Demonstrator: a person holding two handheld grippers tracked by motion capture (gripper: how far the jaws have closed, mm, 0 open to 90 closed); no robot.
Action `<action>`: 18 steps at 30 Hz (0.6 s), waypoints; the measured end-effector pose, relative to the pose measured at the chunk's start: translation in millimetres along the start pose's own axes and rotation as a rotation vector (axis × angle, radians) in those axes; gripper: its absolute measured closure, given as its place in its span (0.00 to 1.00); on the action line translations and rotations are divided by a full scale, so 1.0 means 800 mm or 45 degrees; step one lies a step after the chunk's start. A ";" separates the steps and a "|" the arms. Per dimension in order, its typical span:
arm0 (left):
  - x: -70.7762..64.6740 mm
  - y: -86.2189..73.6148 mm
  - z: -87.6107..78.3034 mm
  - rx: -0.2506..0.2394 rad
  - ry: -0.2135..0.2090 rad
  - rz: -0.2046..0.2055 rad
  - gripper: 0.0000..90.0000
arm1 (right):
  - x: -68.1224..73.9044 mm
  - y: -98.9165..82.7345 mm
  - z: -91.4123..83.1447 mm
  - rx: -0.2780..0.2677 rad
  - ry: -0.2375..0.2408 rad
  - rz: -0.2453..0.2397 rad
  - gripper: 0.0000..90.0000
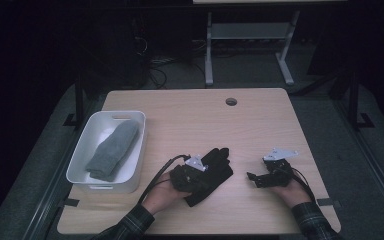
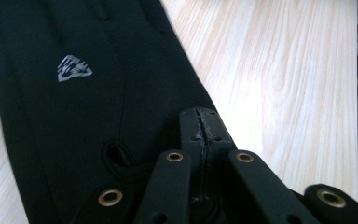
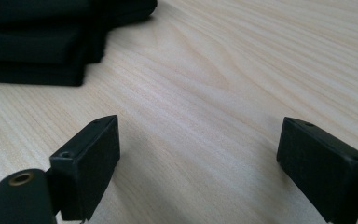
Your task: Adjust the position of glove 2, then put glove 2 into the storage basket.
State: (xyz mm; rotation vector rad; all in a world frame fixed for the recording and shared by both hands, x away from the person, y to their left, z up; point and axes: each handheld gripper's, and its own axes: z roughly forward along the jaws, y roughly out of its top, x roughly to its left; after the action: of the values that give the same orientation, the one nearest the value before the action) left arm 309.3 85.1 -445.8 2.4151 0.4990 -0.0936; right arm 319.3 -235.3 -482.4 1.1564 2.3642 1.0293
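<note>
Right up against the lens in the left gripper view, the left gripper (image 2: 204, 126) has its two black jaws pressed flat together, tips meeting over the edge of the black glove (image 2: 84, 107), and whether any fabric is pinched in that seam I cannot tell. From above, that left gripper (image 1: 196, 167) sits on top of the glove (image 1: 212, 175), the person's left hand (image 1: 167, 187) wrapped around it. The glove lies on the table (image 1: 205, 120) near the front edge, its fingers pointing away from the person.

Over to the right gripper (image 3: 198, 163): jaws spread wide, bare wood between them, nothing touched. In the high view the right gripper (image 1: 254, 178) rests low on the table, well apart from the glove, jaws pointing towards it.

Out at the table's left side stands a white bin (image 1: 82, 155), and inside lies a grey sock (image 1: 114, 149), stretched along its length.

The left gripper view picks up a small grey logo (image 2: 73, 68) on the glove. The right gripper view catches the glove's fingers (image 3: 42, 42) as stacked dark folds at top left.
</note>
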 end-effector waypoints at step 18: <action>0.019 0.004 -0.033 -0.084 0.102 -0.037 0.60 | 0.001 0.001 0.001 -0.003 -0.003 0.005 0.14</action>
State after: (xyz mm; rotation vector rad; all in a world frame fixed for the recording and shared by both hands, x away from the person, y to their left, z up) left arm 323.1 104.8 -426.4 2.3544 0.5652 0.0066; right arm 319.7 -234.4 -482.5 1.1607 2.3592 1.0314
